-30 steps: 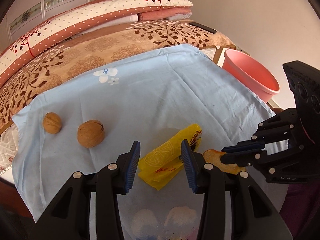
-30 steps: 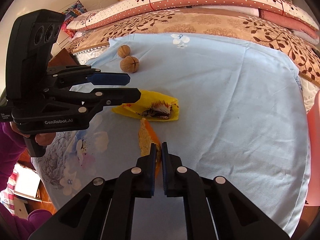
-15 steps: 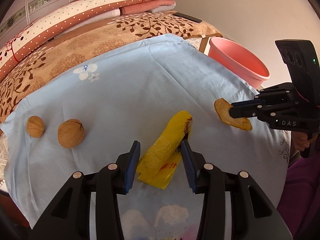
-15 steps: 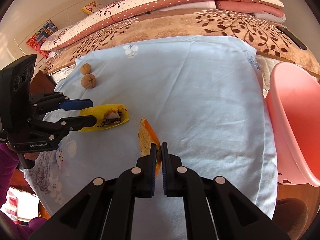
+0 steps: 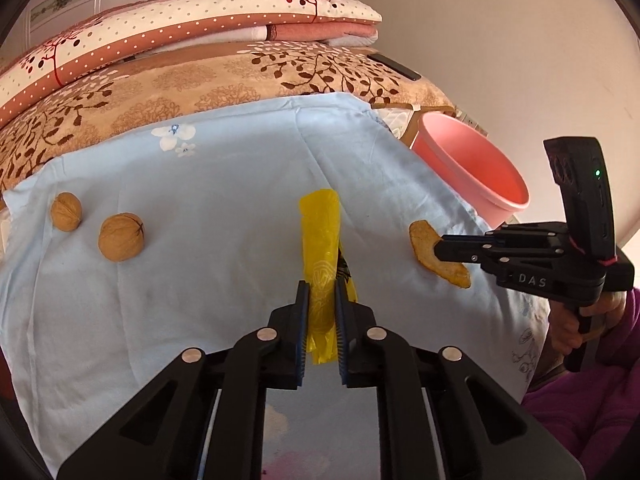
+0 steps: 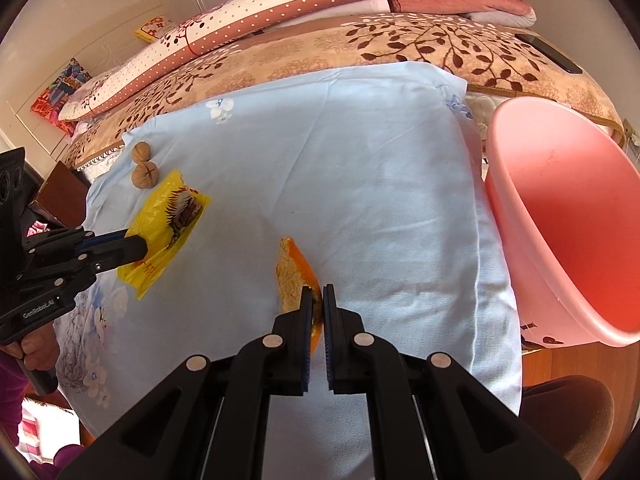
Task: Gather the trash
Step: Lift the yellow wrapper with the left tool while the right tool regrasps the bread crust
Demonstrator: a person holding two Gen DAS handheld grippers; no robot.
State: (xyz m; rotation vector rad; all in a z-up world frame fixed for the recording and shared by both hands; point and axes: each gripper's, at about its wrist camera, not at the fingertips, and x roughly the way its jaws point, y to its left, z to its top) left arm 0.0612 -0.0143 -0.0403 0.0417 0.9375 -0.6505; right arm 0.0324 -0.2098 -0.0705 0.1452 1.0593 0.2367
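Observation:
My left gripper point(image 5: 321, 292) is shut on a yellow plastic wrapper point(image 5: 320, 236) and holds it above the light blue sheet point(image 5: 224, 184); the right wrist view shows the gripper point(image 6: 134, 246) and the wrapper point(image 6: 168, 216) at the left. My right gripper point(image 6: 316, 300) is shut on an orange peel point(image 6: 294, 276), lifted off the sheet point(image 6: 360, 160). The left wrist view shows the right gripper point(image 5: 440, 247) holding the peel point(image 5: 426, 248) at the right. A pink bin point(image 6: 568, 208) stands right of the bed, its mouth open; it also shows in the left wrist view point(image 5: 468, 168).
Two walnuts point(image 5: 120, 238) point(image 5: 66, 212) lie on the sheet at the left, also seen in the right wrist view point(image 6: 145, 176). Folded quilts point(image 5: 180, 52) are stacked at the back. A dark phone-like slab point(image 5: 394, 66) lies on the brown blanket.
My left gripper closed on the yellow wrapper and lifted it. My right gripper carried the peel up and toward the pink bin.

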